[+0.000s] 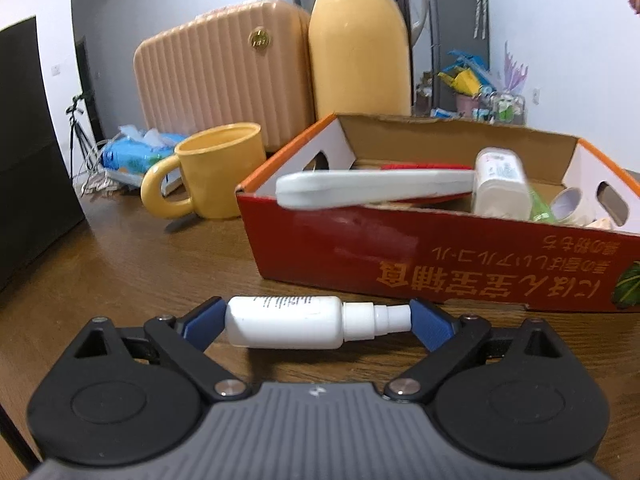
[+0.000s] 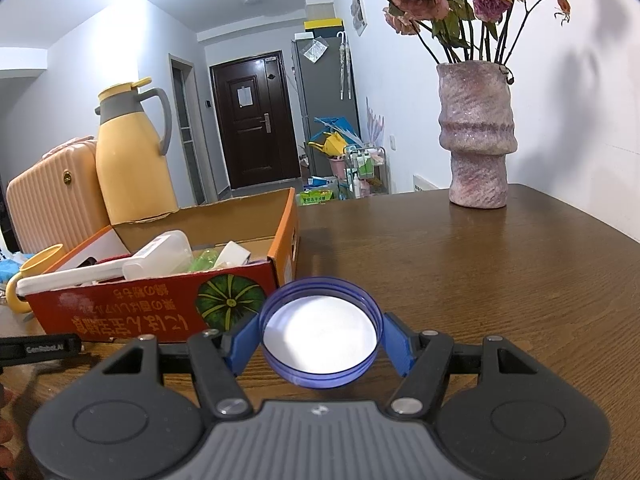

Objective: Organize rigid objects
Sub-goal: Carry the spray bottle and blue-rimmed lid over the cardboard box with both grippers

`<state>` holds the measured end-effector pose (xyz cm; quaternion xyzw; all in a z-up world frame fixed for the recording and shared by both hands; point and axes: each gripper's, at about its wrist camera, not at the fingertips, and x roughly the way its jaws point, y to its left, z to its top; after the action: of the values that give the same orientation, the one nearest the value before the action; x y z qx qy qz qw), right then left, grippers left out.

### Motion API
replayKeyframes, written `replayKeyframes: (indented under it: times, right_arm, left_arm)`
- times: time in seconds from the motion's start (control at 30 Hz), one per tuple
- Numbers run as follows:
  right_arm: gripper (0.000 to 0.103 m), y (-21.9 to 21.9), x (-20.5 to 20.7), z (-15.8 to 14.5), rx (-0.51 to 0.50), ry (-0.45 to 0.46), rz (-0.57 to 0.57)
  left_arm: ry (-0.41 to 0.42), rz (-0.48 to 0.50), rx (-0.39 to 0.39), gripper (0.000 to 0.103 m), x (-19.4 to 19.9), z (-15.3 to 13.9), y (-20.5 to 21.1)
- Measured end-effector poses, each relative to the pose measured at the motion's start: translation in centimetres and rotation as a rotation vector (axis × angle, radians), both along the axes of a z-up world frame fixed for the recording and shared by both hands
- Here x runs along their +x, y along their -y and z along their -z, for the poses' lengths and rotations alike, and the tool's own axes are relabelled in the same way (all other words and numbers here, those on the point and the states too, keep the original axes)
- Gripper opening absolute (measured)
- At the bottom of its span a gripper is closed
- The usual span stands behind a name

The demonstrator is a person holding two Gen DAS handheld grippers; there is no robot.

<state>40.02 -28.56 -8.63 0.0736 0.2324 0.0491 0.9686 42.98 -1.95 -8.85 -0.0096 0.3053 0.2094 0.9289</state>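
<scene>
I had a small white plastic spray bottle (image 1: 298, 322) lying crosswise between the blue pads of the left gripper (image 1: 316, 322), base against one pad and nozzle tip against the other, so the jaws stood wide yet appeared clamped end to end on it, just above the brown wooden table (image 1: 132, 272). The right gripper (image 2: 320, 344) grasped a round blue-rimmed plastic lid (image 2: 320, 332) with a white inner face, pinched at its two sides. Ahead of both grippers sat the open red-and-orange cardboard box (image 1: 400, 252), already holding a long white flat item, a white jar and other small pieces. To do this step well, I judged the bottle should be lifted clear of the box's near wall before going forward, kept level because a lengthwise grip on a narrow nozzle could slip, and released low over a free patch of the box floor; the lid could follow to the right of it. Beyond the box to the left stood a yellow ceramic mug (image 1: 216, 172). How firmly the nozzle seated on its pad I could not make out, the printing on the bottle was blurred, and the box's far contents were partly hidden behind the white jar.
</scene>
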Motion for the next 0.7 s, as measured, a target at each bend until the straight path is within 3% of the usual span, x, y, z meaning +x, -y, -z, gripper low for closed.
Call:
replayKeyframes:
  times: [0.3, 0.7]
  right_arm:
    - [0.065, -1.0, -1.5, -0.6, -0.033, 0.048, -0.009]
    - [0.065, -4.2, -4.2, -1.4, -0.061, 0.093, -0.077]
  left_arm:
    - [0.085, 0.088, 0.037, 0.099, -3.0, -1.2, 0.1]
    - [0.15, 0.195, -0.008, 0.099, -7.1, -3.2, -0.4]
